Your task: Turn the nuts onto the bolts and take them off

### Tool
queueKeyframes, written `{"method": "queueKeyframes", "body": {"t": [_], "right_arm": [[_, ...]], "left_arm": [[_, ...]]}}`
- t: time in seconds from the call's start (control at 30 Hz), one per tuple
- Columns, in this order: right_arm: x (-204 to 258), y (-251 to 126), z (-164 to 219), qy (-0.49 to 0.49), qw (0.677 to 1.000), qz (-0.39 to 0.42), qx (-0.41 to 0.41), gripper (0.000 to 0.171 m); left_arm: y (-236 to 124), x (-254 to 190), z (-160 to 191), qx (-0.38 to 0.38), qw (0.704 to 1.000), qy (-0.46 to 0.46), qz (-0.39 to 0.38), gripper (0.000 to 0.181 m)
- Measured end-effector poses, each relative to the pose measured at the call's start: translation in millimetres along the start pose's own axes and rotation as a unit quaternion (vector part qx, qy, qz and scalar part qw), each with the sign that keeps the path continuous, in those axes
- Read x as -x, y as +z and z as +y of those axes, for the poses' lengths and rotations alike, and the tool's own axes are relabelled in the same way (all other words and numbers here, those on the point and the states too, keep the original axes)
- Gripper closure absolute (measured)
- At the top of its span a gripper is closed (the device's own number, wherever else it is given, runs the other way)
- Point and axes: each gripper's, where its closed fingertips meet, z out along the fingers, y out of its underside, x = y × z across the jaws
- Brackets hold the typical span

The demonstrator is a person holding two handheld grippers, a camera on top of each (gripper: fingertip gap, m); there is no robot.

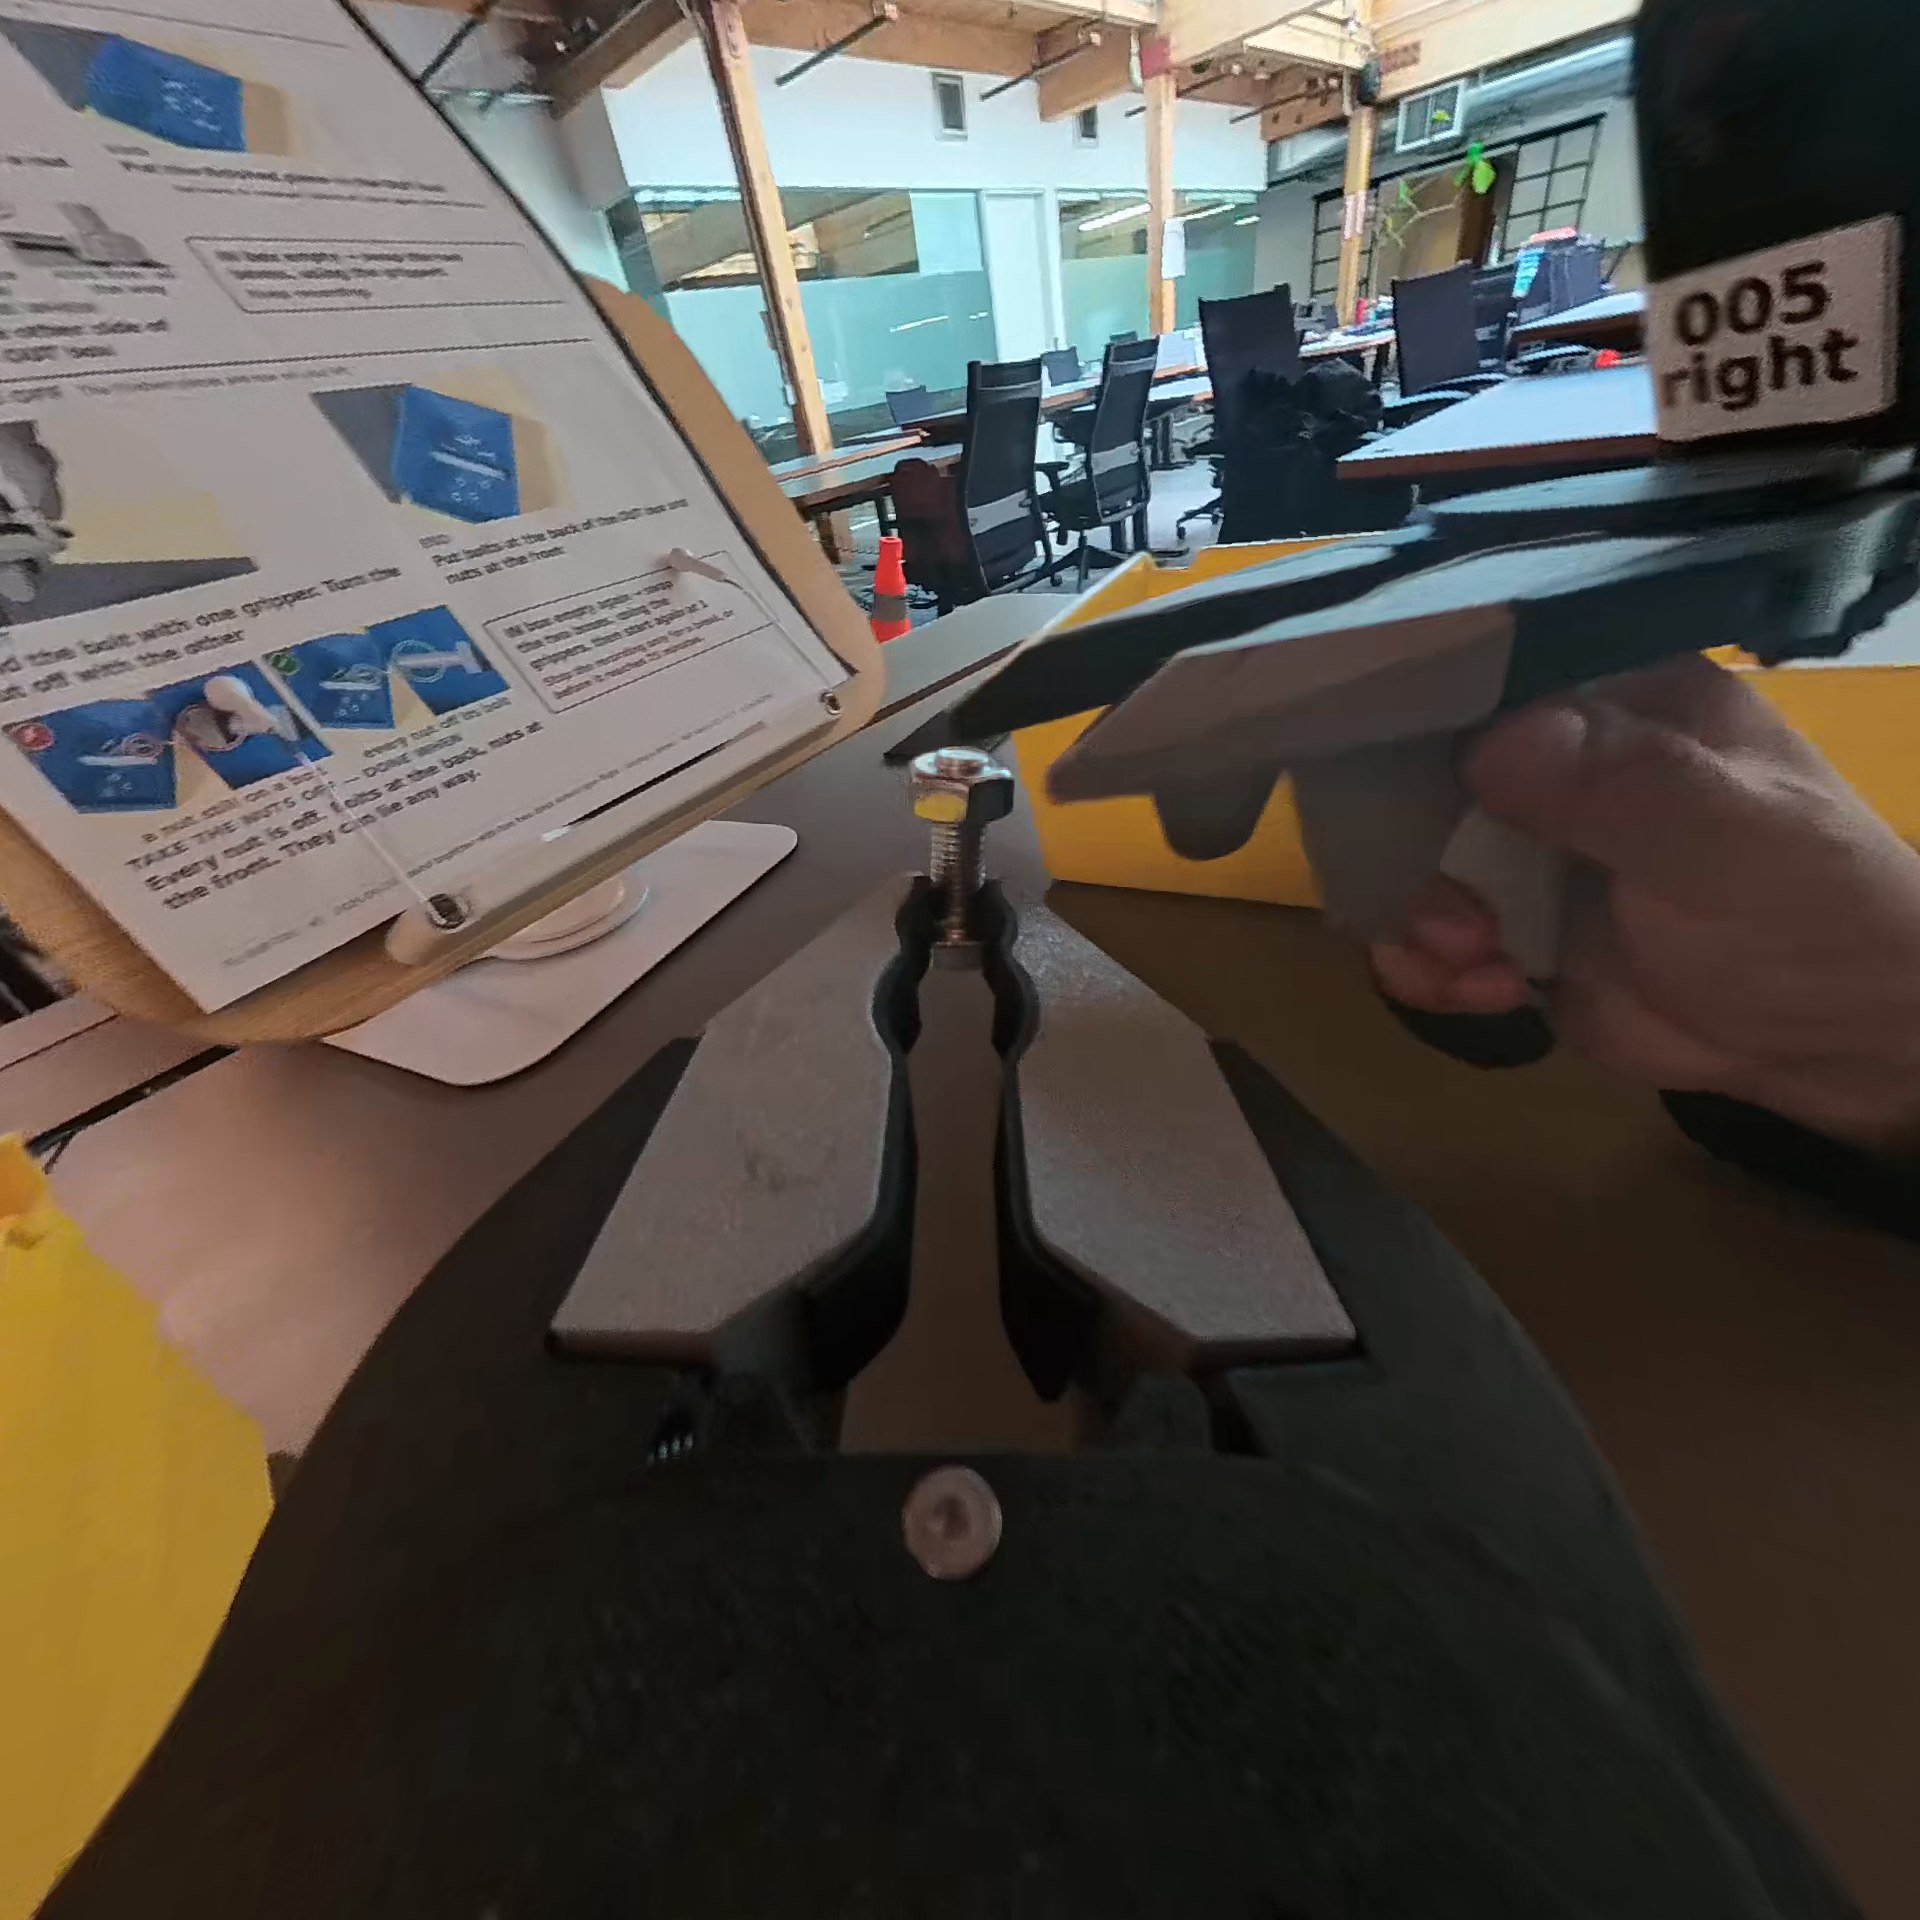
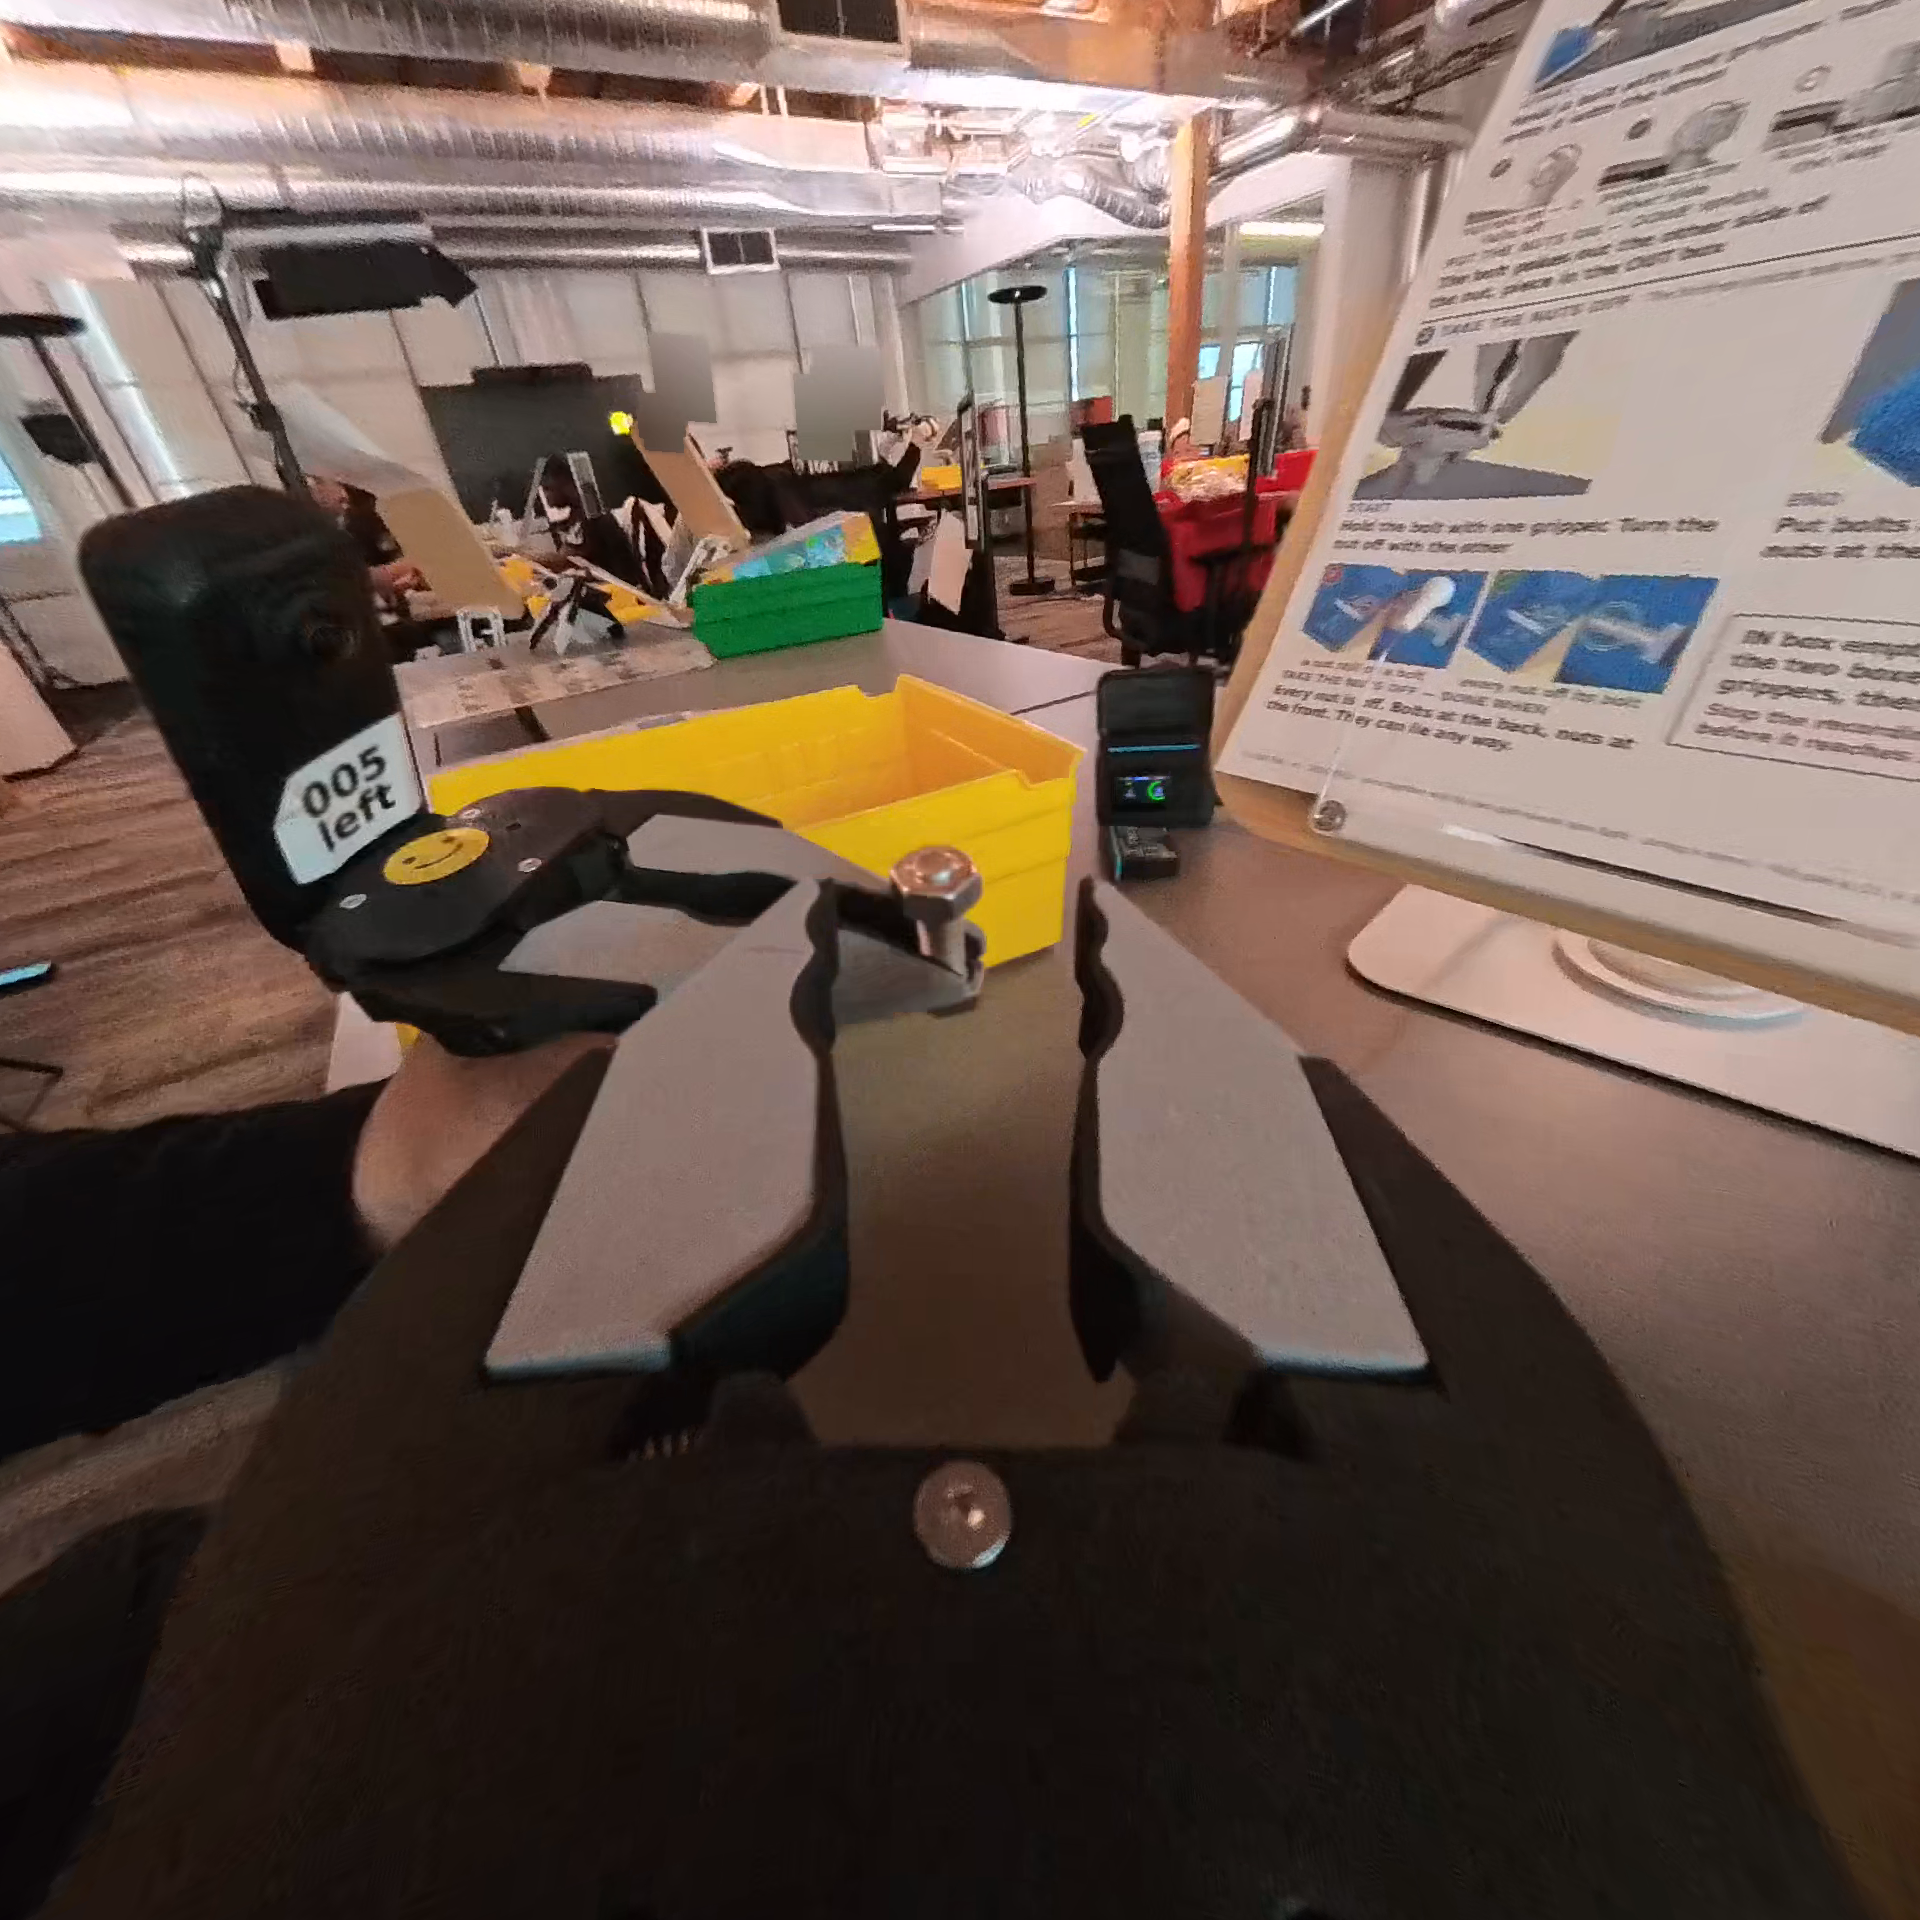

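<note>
We are clamping the threaded silver steel bolt upright in the left gripper, silver hex nut sitting at its top end. Right gripper, spread wide and empty, is hovering beside the nut. Unthreading seems unfinished.

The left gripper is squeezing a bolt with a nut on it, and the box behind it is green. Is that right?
Almost. The box just behind is yellow, not green, as the right wrist view shows. The rest holds: the left gripper is shut on the bolt, and the nut sits on it.
</note>
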Motion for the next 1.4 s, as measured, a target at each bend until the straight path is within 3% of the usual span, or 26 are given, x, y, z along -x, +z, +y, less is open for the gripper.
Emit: {"method": "queueKeyframes", "body": {"t": [0.13,0.23,0.3,0.33,0.4,0.5,0.63,0.7,0.73,0.77,0.8,0.93,1.07,1.17,1.2,1.27,1.4], "right_arm": [[0.9,11.3,4.6,-0.021,0.999,0.020,0.019,0.139],[-16.1,2.8,11.0,-0.010,0.998,0.056,0.035,0.141],[-39.1,-9.1,13.7,-0.007,0.993,0.111,0.042,0.167],[-37.3,-11.2,9.0,0.003,0.995,0.097,0.029,0.150],[-16.8,-8.4,-1.5,0.019,0.999,0.031,-0.009,0.143],[4.3,4.6,0.4,-0.002,1.000,-0.003,0.000,0.132],[-0.7,12.8,5.5,-0.022,0.999,0.030,0.020,0.143],[-11.2,6.9,7.9,-0.013,0.998,0.050,0.028,0.136],[-21.1,2.1,10.9,-0.006,0.997,0.075,0.034,0.144],[-31.7,-3.9,11.2,-0.005,0.994,0.101,0.032,0.164],[-32.5,-7.8,7.8,-0.001,0.995,0.096,0.024,0.151],[-6.6,-3.3,-5.1,0.006,1.000,0.021,-0.018,0.134],[6.0,11.9,-1.0,-0.017,1.000,0.012,0.000,0.133],[-4.5,8.8,1.1,-0.020,0.999,0.039,0.008,0.144],[-11.0,5.1,2.8,-0.012,0.999,0.052,0.012,0.138],[-22.3,-3.3,3.8,0.009,0.998,0.068,0.009,0.148],[-14.7,-7.1,-3.4,0.018,0.999,0.039,-0.015,0.141]], "left_arm": [[0.5,-9.3,-1.7,-0.002,1.000,0.024,0.008,0.174],[-1.0,8.9,2.2,0.007,1.000,0.001,-0.027,0.175],[-5.6,12.8,-2.9,-0.012,1.000,-0.018,-0.022,0.175],[-6.4,13.0,-3.3,-0.013,1.000,-0.016,-0.022,0.175],[-4.1,9.3,-1.7,-0.006,1.000,-0.007,-0.020,0.175],[-0.9,1.7,-0.7,-0.002,1.000,0.007,-0.010,0.175],[-0.4,-1.4,-1.3,-0.003,1.000,0.012,-0.006,0.175],[-1.1,5.8,0.2,0.001,1.000,0.005,-0.021,0.174],[-2.0,9.5,0.7,0.001,1.000,-0.003,-0.025,0.175],[-3.6,10.6,-1.1,-0.005,1.000,-0.011,-0.022,0.174],[-4.9,11.9,-2.4,-0.010,1.000,-0.014,-0.023,0.175],[-2.5,6.7,-1.2,-0.005,1.000,-0.005,-0.017,0.175],[0.3,-2.1,0.1,0.000,1.000,0.008,-0.004,0.174],[-0.4,2.1,0.5,0.001,1.000,0.004,-0.013,0.175],[-0.6,6.1,1.8,0.005,1.000,0.000,-0.020,0.175],[-3.0,10.4,-0.7,-0.005,1.000,-0.015,-0.021,0.175],[-4.1,13.1,-1.2,-0.006,0.999,-0.015,-0.029,0.175]]}}
